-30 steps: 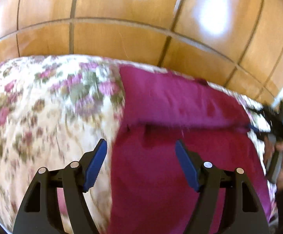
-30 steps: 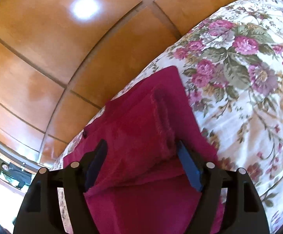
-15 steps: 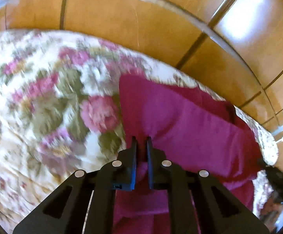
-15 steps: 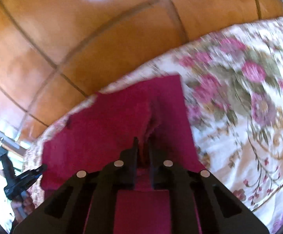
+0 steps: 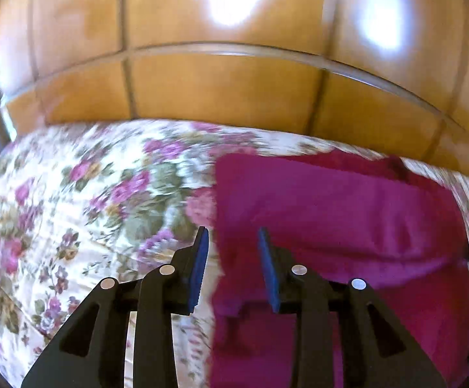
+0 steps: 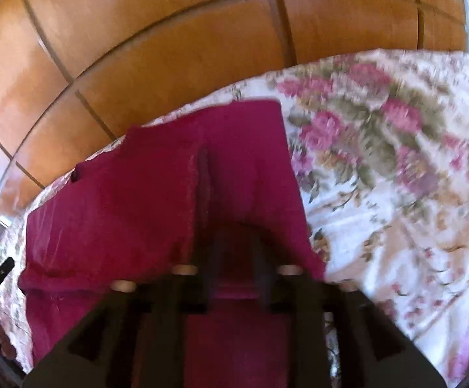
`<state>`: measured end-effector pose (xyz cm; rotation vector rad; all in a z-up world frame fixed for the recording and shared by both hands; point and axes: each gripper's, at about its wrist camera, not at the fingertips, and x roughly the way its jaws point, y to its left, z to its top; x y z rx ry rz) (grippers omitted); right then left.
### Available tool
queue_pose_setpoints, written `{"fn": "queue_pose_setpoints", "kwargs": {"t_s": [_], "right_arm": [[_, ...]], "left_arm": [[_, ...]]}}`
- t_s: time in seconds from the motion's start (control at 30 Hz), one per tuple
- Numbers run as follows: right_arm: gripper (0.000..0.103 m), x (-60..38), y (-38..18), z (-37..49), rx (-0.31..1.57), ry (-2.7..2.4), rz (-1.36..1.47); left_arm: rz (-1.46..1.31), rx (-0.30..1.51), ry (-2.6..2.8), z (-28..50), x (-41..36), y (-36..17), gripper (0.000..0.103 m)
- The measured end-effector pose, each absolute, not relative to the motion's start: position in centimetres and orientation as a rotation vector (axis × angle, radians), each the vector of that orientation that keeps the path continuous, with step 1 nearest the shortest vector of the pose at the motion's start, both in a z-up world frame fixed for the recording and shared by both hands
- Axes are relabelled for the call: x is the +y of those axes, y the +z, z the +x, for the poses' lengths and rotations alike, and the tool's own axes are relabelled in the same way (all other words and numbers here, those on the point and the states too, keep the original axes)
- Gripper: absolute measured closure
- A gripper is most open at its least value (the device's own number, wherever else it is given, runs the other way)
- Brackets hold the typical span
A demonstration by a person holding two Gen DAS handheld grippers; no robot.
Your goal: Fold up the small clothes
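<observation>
The left tongs (image 5: 231, 242) were seen with the jaws a little apart and opening; the left edge of the magenta garment (image 5: 338, 213) lay under the gap, but the blue pads (image 5: 198, 265) were not pressed on it. The right tongs (image 6: 234, 258) were blurred, and their jaws were opening as well, narrowly apart. A fold of the same cloth (image 6: 156, 194) was seen between and beyond them, and a grip on it could not be made out.

The garment was spread flat on a bed covered by a floral bedspread (image 5: 82, 207), and it was folded over itself, so that an upper layer with a straight edge was laid across a lower one. It was placed close to the far edge of the bed, with its far side almost at that edge. Beside it, a wide part of the bedspread was left bare. Beyond the far edge, a floor of large orange-brown tiles (image 5: 221, 87) was seen, with bright patches of light on it.
</observation>
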<state>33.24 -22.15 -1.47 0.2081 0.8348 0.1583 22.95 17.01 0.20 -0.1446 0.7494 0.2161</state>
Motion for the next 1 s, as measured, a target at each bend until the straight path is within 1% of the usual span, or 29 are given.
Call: {"fn": "queue_pose_setpoints", "kwargs": {"t_s": [0.03,0.1,0.17,0.2,0.27,0.33,0.37,0.4,0.43,0.57,0.73,0.77,0.8,0.83,0.9,0.93,1.0], "right_arm": [[0.047,-22.0,-0.4,32.5,0.793,0.134,0.183],[0.045,-21.3,1.8,31.4,0.715,0.132,0.151],[0.038,-20.0,3.1,30.9,0.673,0.187,0.122],[0.038,-18.8,3.5,30.8,0.659,0.227,0.087],[0.031,-16.4,2.5,31.5,0.697,0.304,0.032],[0.028,-14.7,-0.5,32.8,0.81,0.336,-0.015],[0.027,-14.0,-2.7,33.6,0.89,0.319,-0.049],[0.026,-13.8,-4.7,33.8,0.885,0.304,-0.064],[0.025,-13.7,-4.9,33.5,0.847,0.302,-0.072],[0.025,-14.4,-4.9,33.7,0.838,0.319,-0.036],[0.025,-14.7,-4.7,33.8,0.831,0.32,-0.037],[0.024,-14.9,-4.8,33.7,0.83,0.321,-0.037],[0.024,-14.5,-4.6,33.5,0.829,0.322,-0.035],[0.023,-14.5,-4.2,33.0,0.827,0.326,-0.028],[0.018,-14.9,-3.6,32.4,0.826,0.326,-0.018],[0.012,-15.4,-3.0,31.8,0.825,0.315,-0.008],[0.012,-16.6,-2.4,30.8,0.823,0.316,0.033]], "left_arm": [[-0.114,0.748,0.197,22.8,16.2,0.1,0.073],[-0.075,0.769,0.175,23.3,15.1,-0.4,0.073],[-0.069,0.821,0.168,24.4,14.9,-1.4,0.073],[-0.069,0.851,0.177,24.9,15.0,-2.1,0.073],[-0.103,0.911,0.203,25.8,15.6,-3.5,0.073],[-0.134,0.922,0.207,25.9,16.0,-4.4,0.072],[-0.124,0.916,0.209,25.8,15.8,-4.5,0.072],[-0.111,0.916,0.209,25.8,15.7,-4.6,0.072],[-0.097,0.916,0.208,25.7,15.6,-4.5,0.072],[-0.12,0.911,0.202,25.5,16.0,-4.2,0.072],[-0.075,0.87,0.23,22.7,14.6,-2.6,0.072],[-0.074,0.865,0.231,22.0,14.4,-2.4,0.063],[-0.073,0.861,0.235,21.1,14.2,-2.3,0.049],[-0.077,0.858,0.239,20.4,14.2,-2.2,0.046],[-0.095,0.856,0.232,18.9,14.2,-2.2,0.046],[-0.1,0.863,0.228,17.9,14.3,-2.4,0.046],[-0.113,0.872,0.233,16.2,14.8,-2.8,0.046]]}}
